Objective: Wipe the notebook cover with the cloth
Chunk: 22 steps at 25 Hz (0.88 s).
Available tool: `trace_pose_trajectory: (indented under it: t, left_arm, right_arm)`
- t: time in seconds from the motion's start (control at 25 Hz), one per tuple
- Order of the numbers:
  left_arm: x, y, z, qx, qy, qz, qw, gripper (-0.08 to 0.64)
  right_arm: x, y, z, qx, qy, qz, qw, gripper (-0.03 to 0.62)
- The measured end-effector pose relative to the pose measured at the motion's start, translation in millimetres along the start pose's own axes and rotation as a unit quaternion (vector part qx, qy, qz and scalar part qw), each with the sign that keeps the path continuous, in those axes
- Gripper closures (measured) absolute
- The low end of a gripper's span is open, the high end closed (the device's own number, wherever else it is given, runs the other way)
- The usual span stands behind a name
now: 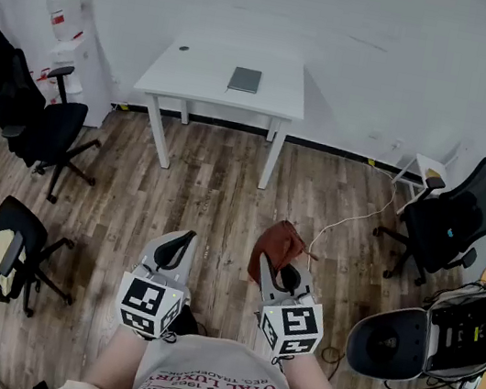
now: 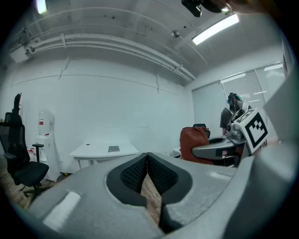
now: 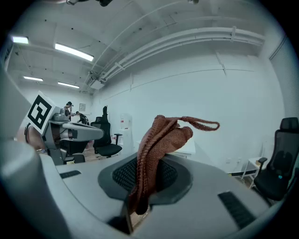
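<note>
The cloth [image 3: 161, 140], rust-brown and bunched, is being pinched between the jaws of the right gripper [image 3: 147, 172], which are being pressed in on it with only the folded fabric between them; its upper part is being pushed up and forward past the jaw tips, with a thin loop sticking out to that gripper's right. In the head view the same cloth [image 1: 277, 244] is being shown just ahead of the right gripper [image 1: 273, 267]. The left gripper [image 2: 147, 158] is being held just beside the right one, on its left, with its jaws brought together at the tips and nothing being gripped between them; only wooden floor [image 2: 150, 192] is being seen through the narrow slit lower down. The notebook [image 1: 245, 79] is lying flat on a white table [image 1: 197, 88] well ahead of both grippers, apart from the cloth and untouched. From the left gripper it is being seen beyond the jaw tips and slightly to their left [image 2: 113, 149].
</note>
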<state>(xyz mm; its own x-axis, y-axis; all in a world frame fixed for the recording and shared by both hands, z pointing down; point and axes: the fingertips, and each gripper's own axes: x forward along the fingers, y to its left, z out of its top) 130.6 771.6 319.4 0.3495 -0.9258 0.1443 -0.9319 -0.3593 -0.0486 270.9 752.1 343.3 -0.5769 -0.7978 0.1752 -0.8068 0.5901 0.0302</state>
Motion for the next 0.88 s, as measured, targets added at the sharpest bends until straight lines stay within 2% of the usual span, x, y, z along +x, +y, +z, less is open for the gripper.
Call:
trace_pose_trajectory:
  t: [0.56, 0.88]
  left_arm:
    - [15.1, 13.7, -10.3, -0.010, 0.015, -0.001, 0.9998, 0.549]
    - [39.2, 38.1, -18.1, -0.021, 0.027, -0.003, 0.9994, 0.549]
  right_arm:
    - [18.0, -8.8, -15.4, 0.024, 0.020, -0.008, 0.999, 0.522]
    - [51.6, -16.2, -23.6, 0.037, 0.042, -0.008, 0.998, 0.520]
